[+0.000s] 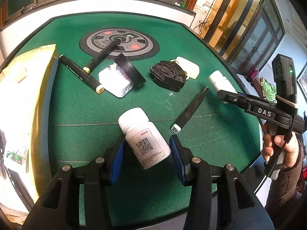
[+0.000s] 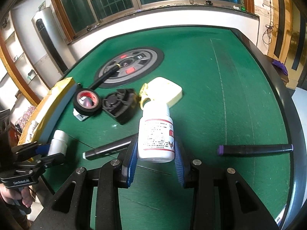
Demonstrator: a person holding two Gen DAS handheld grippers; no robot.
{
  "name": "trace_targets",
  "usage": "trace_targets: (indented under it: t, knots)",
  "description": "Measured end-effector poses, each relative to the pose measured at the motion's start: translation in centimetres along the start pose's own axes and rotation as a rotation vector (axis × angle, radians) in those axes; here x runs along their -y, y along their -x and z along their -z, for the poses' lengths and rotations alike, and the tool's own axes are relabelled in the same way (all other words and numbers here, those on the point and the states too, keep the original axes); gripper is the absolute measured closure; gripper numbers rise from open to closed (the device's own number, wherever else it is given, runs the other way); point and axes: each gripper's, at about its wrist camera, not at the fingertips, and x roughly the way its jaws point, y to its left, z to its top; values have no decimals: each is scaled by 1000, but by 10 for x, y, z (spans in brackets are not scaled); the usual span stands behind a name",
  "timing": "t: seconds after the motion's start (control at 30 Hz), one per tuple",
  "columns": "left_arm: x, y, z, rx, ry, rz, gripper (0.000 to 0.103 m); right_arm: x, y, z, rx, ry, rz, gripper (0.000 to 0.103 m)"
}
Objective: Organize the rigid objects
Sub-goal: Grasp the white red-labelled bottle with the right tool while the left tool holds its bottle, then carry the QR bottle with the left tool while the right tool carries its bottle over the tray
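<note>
Left gripper point(image 1: 147, 153) pinches a white QR-label bottle point(image 1: 144, 137) between its blue pads, cap pointing away and tilted left. Right gripper point(image 2: 156, 153) likewise clamps a white red-label bottle point(image 2: 157, 134), held upright with cap away from the claw; both bottles sit clear of the cloth, as far as the views show.

Surface: green felt table point(image 1: 76, 105) with a dark raised rim. A round grey control panel point(image 1: 119, 45) is set into the felt well beyond the left claw. Faint pale lines cross the felt.

Ahead of the left claw: a black marker with grey cap point(image 1: 190, 110) just to the right; further out a white charger block point(image 1: 115, 83) with a black tape roll point(image 1: 130, 70) lying on it; two black markers point(image 1: 81, 73) beyond and to the left, one reaching onto the panel. A black fan part point(image 1: 168, 74) and a cream case point(image 1: 187, 67) lie further out on the right, touching. A yellow-edged box point(image 1: 28, 88) stands at the far left.

To the right of the right claw, near the rim, lies a purple-capped marker point(image 2: 255, 149).

Room: green-barred windows in brown frames above a white wall, gold-trimmed door at right.

Pose: both claws point downward across the table. A hand point(image 1: 278, 145) in a dark sleeve grips the right tool's handle, seen from the left wrist camera.
</note>
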Motion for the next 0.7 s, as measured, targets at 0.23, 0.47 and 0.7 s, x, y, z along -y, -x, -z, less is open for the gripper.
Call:
trace_targets:
  t: [0.23, 0.47, 0.7]
  knots:
    - [1, 8, -4, 28, -6, -41, 59, -13, 2, -2, 10, 19, -21, 72]
    - [2, 14, -7, 51, -19, -85, 59, -27, 1, -3, 14, 37, -42, 72]
    - [0, 18, -7, 64, -19, -115, 59, -42, 1, -5, 25, 54, -69, 72]
